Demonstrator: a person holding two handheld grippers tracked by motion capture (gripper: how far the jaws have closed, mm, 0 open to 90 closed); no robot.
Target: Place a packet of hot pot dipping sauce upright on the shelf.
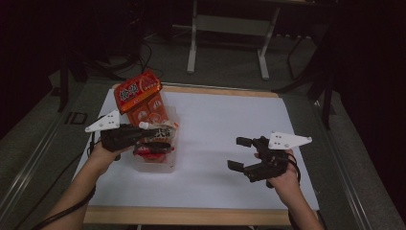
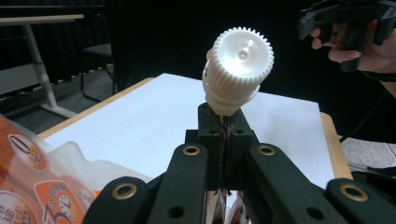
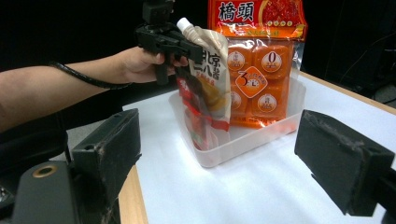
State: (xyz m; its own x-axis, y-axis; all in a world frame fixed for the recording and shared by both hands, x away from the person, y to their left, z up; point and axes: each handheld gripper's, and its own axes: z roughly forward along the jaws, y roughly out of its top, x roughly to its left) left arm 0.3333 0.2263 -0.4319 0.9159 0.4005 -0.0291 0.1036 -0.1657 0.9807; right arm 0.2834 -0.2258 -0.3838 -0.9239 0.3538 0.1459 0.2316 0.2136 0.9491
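Pouch (image 3: 210, 79) x1, orange pack (image 3: 259, 60) x1, bin (image 3: 247, 135) x1.

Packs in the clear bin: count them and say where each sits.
2. The orange pack stands upright at the bin's far side. The spouted pouch stands in front of it, pinched near the top by the left gripper. Others may be hidden behind.

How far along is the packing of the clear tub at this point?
Done: the orange packet stands in the clear tub. In hand: the left gripper is shut on the spouted pouch just below its white cap, pouch upright in the tub. Left: letting go. The right gripper is open, holding nothing.
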